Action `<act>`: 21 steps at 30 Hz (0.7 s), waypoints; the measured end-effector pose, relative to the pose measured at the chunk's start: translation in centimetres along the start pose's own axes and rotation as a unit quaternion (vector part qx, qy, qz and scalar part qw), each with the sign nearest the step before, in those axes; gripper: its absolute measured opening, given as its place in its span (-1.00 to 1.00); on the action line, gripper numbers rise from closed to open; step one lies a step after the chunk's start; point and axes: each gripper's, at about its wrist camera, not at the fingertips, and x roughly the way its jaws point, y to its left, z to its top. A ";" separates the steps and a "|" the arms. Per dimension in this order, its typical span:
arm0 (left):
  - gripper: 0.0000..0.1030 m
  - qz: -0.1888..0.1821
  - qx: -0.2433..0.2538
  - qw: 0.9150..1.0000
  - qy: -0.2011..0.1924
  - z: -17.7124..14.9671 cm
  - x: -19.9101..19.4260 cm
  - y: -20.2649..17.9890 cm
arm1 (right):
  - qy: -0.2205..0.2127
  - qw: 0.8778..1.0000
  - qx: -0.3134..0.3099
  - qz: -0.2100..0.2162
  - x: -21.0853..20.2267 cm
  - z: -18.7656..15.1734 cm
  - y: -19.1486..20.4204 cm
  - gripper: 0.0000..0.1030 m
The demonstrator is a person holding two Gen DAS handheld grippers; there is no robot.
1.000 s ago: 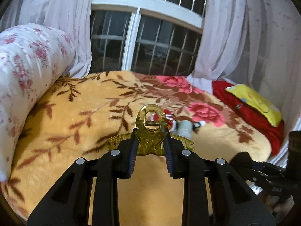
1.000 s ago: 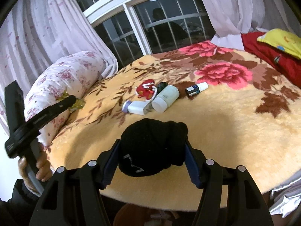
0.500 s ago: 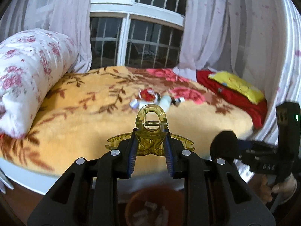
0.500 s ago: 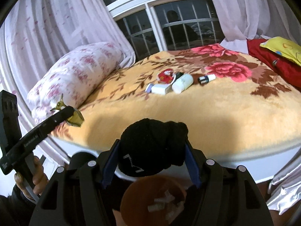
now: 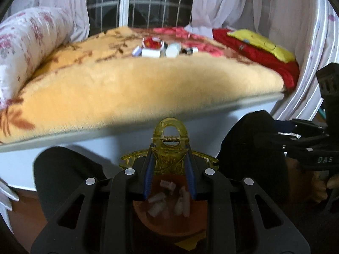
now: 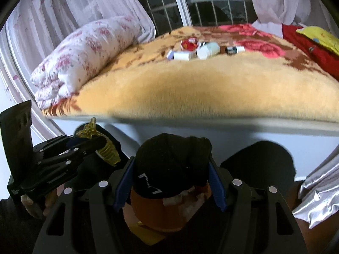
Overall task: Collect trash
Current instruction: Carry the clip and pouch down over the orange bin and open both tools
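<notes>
My left gripper [image 5: 169, 160] is shut on a translucent yellow hair claw clip [image 5: 170, 146] and holds it above an orange waste bin [image 5: 169, 216] with white scraps inside. My right gripper [image 6: 171, 169] is shut on a black knit hat [image 6: 169, 163] and holds it over the same orange bin [image 6: 161, 213]. In the right wrist view the left gripper and its clip [image 6: 101, 146] show at the left. In the left wrist view the hat [image 5: 252, 148] shows at the right.
A bed with a yellow floral blanket [image 5: 137, 89] lies ahead, its white edge [image 6: 211, 124] just beyond both grippers. A red packet [image 6: 190, 43], white bottles [image 6: 208, 49] and a small dark bottle [image 6: 234, 49] lie mid-bed. A floral quilt roll [image 6: 84, 57] is left; a red and yellow pillow [image 5: 260, 48] is right.
Both grippers have pulled back off the bed and dropped below its edge. They now hang over the orange bin, still holding the clip and the hat.
</notes>
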 end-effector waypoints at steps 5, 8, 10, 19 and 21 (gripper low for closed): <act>-0.50 -0.001 0.006 1.000 0.019 -0.8 1.2 -0.2 | 0.023 1.000 0.001 0.002 1.3 -0.7 -0.1 0.22; -0.50 -0.002 0.003 1.000 0.025 -1.0 1.5 0.0 | 0.030 1.000 -0.002 0.002 1.8 -0.9 0.0 0.23; -0.50 -0.004 -0.003 1.000 0.031 -1.1 1.7 0.2 | 0.036 0.999 -0.001 0.003 2.0 -1.0 -0.1 0.33; 0.27 0.014 -0.039 0.998 0.037 -1.5 1.8 1.8 | 0.037 0.999 0.019 0.000 2.1 -0.7 -1.0 0.42; 0.27 0.016 -0.042 0.998 0.038 -1.5 1.7 1.9 | 0.033 0.999 0.021 0.000 1.9 -0.5 -1.2 0.42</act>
